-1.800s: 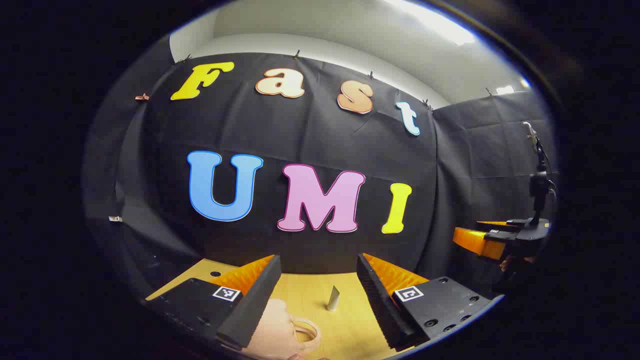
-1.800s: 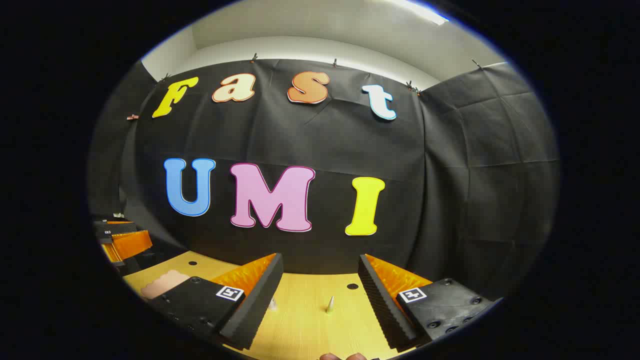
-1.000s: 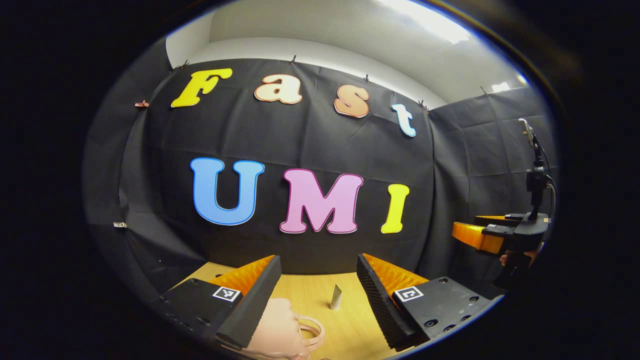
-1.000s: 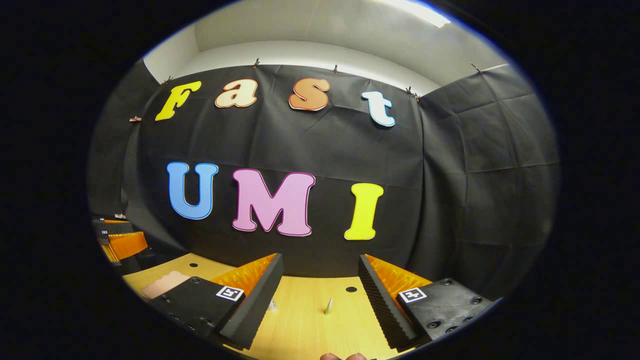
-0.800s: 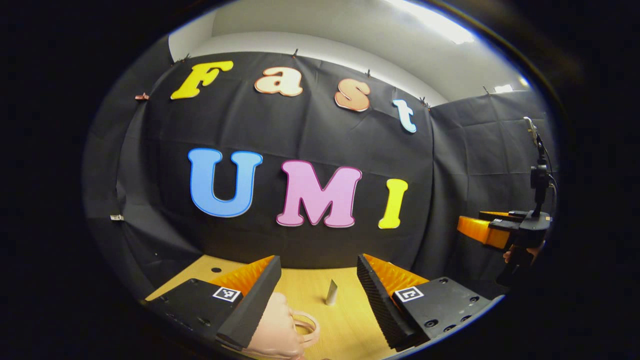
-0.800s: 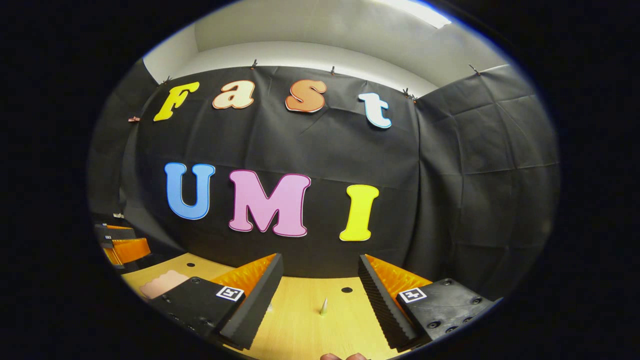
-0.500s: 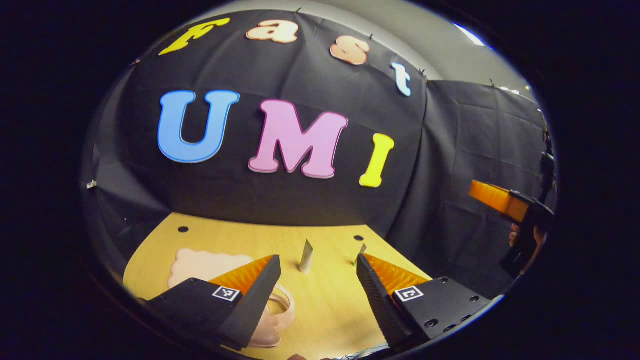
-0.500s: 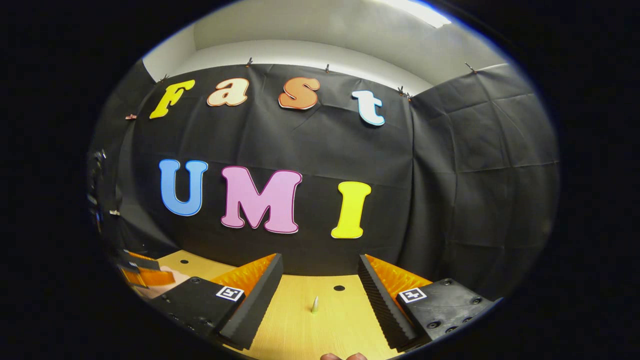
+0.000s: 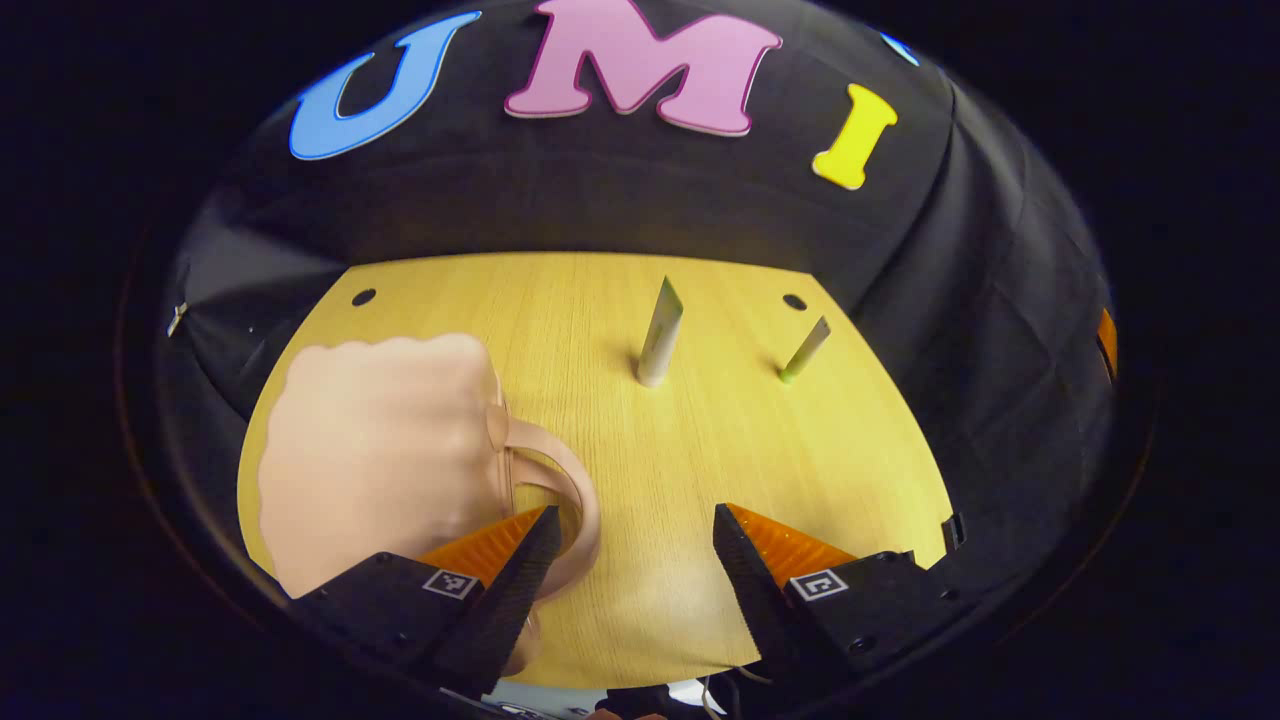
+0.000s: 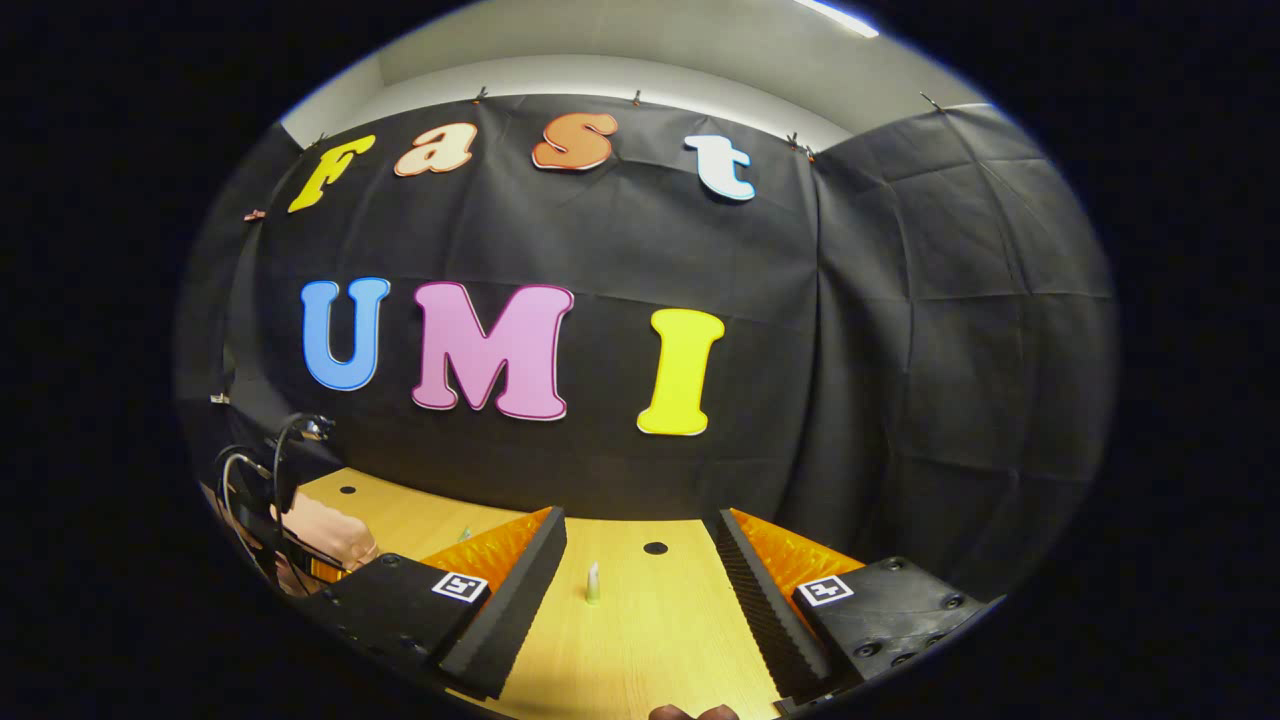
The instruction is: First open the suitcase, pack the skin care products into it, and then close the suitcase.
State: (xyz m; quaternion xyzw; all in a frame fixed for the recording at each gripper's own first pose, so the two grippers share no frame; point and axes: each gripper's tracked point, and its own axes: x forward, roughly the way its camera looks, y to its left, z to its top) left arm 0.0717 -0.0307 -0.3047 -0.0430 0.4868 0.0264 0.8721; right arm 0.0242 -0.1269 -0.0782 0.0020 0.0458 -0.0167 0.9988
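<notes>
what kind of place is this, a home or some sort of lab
Likely a staged recording booth, not a home: black cloth wall draped behind a bare wooden table, with just a pink suitcase and two upright tubes set out.

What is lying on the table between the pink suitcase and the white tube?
Nothing: in the left gripper view, bare wooden table separates the pink suitcase from the upright white tube.

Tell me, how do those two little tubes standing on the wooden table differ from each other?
In the left gripper view, the white-capped tube looks thicker and taller than the green-capped tube. Its cap at the base is white; the other's is green. It stands nearer the pink suitcase, while the slimmer tube sits further right, by a table hole. Both stand cap-down on the table, flat end up, and both are apart from the tongs.
</notes>
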